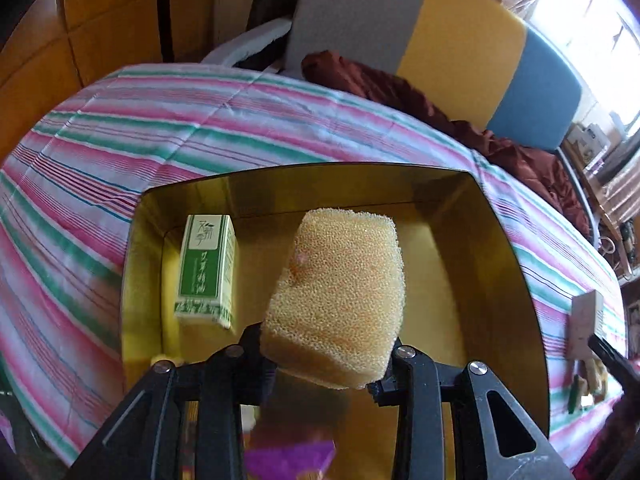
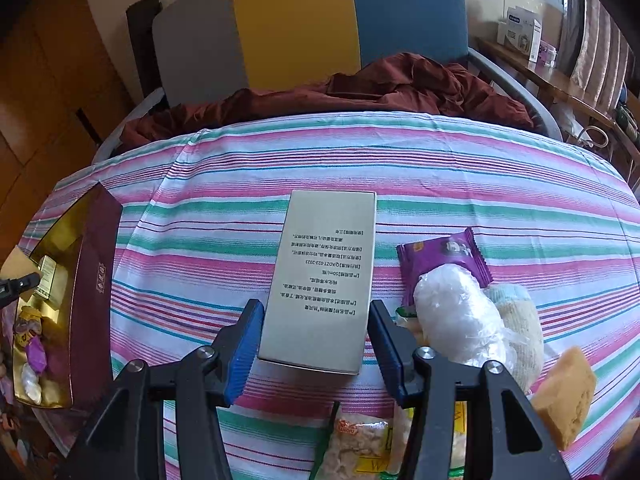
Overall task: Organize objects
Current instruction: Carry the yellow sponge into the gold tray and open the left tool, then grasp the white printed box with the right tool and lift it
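Clamped between my left fingers [image 1: 320,364], a yellow sponge [image 1: 338,300] hangs over the gold-lined box [image 1: 508,248], its near end squeezed by the pads. Just beyond and to the left, a green-and-white carton [image 1: 208,270] lies on the box floor. My right fingers [image 2: 316,344] stand wide on either side of a silver carton [image 2: 324,280] lying on the striped tablecloth [image 2: 440,168], blue pads close to its edges but not pressing. Beside it to the right sit a white plastic-wrapped bundle [image 2: 456,316] and a purple snack packet [image 2: 444,256]. Farther off, maroon cloth [image 2: 380,88] is heaped before a chair.
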